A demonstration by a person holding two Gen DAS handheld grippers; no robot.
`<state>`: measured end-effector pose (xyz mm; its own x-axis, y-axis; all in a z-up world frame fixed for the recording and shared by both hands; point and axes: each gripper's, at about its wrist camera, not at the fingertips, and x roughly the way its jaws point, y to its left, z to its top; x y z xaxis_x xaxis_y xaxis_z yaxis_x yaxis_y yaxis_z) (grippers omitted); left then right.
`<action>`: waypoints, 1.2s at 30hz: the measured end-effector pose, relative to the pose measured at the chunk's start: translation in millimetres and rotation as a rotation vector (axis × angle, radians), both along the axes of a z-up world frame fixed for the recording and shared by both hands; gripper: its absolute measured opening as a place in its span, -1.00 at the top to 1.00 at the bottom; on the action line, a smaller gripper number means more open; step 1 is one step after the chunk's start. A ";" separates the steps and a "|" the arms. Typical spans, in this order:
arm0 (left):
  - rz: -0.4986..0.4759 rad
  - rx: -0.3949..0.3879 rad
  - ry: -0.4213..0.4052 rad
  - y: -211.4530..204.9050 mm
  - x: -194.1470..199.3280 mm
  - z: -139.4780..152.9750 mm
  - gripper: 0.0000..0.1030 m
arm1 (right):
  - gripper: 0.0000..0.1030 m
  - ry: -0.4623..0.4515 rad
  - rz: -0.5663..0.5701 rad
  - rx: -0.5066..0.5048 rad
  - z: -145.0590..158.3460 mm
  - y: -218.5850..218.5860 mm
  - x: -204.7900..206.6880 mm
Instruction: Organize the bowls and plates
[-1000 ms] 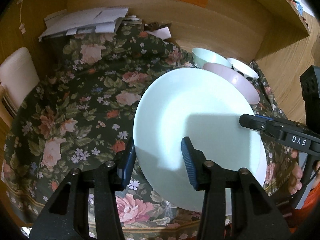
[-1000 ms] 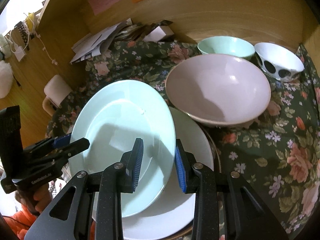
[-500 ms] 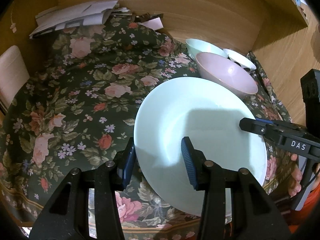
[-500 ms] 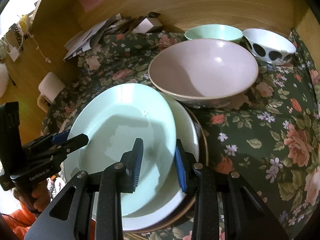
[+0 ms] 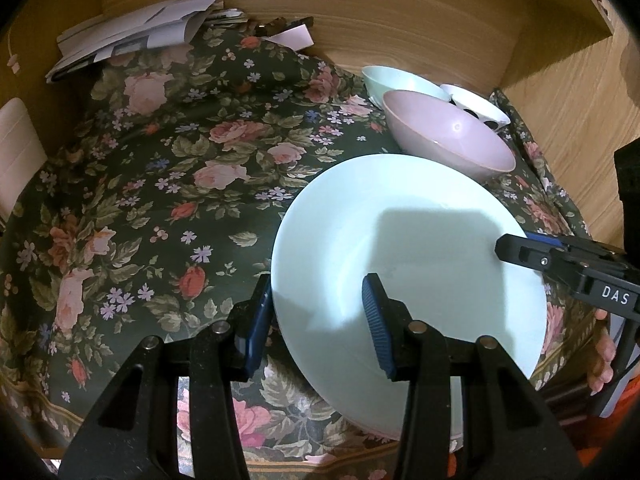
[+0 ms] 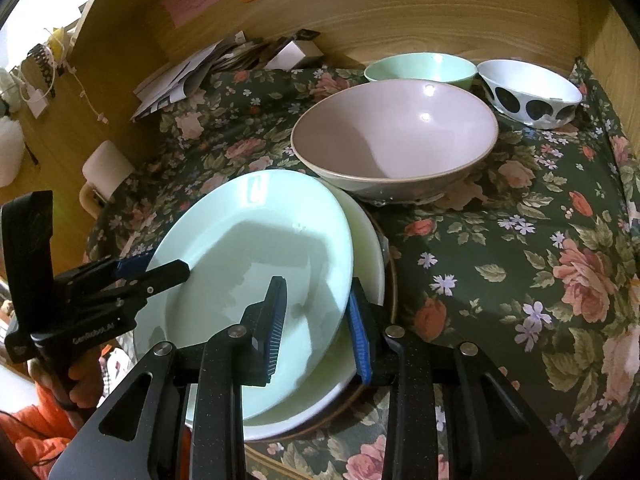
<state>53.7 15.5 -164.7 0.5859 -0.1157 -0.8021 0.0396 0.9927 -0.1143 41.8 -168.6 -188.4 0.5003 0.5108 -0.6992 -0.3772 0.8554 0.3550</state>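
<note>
Left gripper (image 5: 318, 316): clamped on the 8 o'clock rim of the pale green plate (image 5: 404, 236), 1 blue pad under the edge, the other on the plate's face.
Right gripper (image 6: 318, 322): clenched on the same plate's rim at 4 o'clock in its own view, pads on either side of the edge.
Pale green plate: held between both grippers, tilted, over a white plate (image 6: 366, 248).
White plate: beneath the green one, showing at its 3 to 5 o'clock side, itself resting on a brown-rimmed piece (image 6: 394, 276); whether the green plate touched it could not be told.
Pink bowl (image 6: 394, 136): upright on the floral tablecloth (image 6: 520, 240), at 1 o'clock from the plates, just beside them.
Mint bowl (image 6: 420, 66): behind the pink bowl, at 12 o'clock from it.
White bowl with black dots (image 6: 528, 92): at 2 o'clock from the pink bowl, near the wooden wall (image 6: 440, 8).
Papers (image 5: 136, 36): heaped at the cloth's far 11 o'clock corner.
Person's hand (image 6: 60, 380): gripping the left tool's handle, orange sleeve below.
</note>
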 end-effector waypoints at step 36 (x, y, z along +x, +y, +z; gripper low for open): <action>-0.031 0.063 -0.204 -27.9 71.6 80.2 -0.60 | -0.50 -0.301 -0.238 -0.086 78.1 -47.5 35.0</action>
